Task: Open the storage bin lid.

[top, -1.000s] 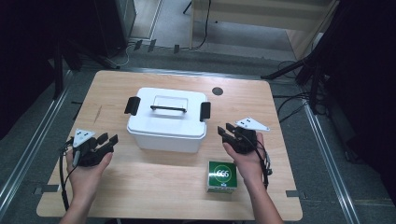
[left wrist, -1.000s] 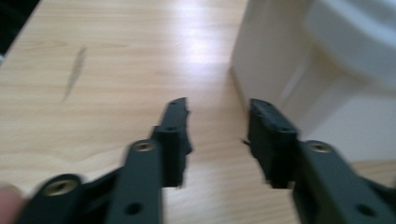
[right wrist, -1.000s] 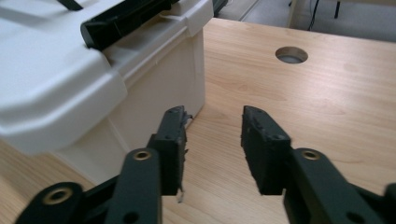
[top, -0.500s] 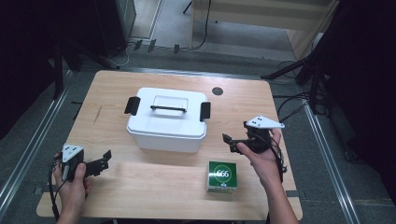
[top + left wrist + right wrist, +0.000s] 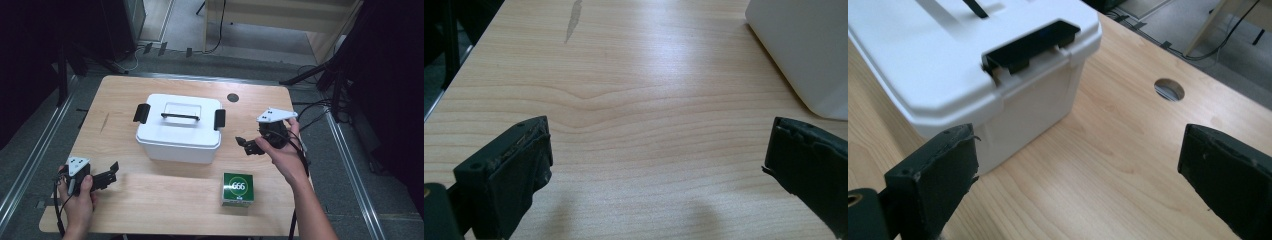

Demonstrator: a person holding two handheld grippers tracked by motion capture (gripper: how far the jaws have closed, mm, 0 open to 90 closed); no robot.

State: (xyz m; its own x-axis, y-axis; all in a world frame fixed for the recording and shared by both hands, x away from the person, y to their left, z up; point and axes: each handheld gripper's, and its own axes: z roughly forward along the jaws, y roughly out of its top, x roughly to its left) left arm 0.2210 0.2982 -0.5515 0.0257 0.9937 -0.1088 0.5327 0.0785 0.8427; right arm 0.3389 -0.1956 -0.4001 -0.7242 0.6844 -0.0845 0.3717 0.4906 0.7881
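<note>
Both latches on the white box (image 5: 178, 131) at mid-table look closed, I think; nothing is undone yet. My right gripper (image 5: 248, 146) hovers beside its near latch (image 5: 1030, 44), jaws spread and empty; left gripper (image 5: 111, 172) likewise spread.

White box (image 5: 177, 137) with black latches and handle, green carton (image 5: 238, 189) with white digits, pale wood-grain table (image 5: 150, 200).

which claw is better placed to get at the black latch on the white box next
Probably the right claw: it is open and sits just off the white box's right-end black latch. The left claw, also open, is low by the table's near-left corner, farther from the box.
</note>
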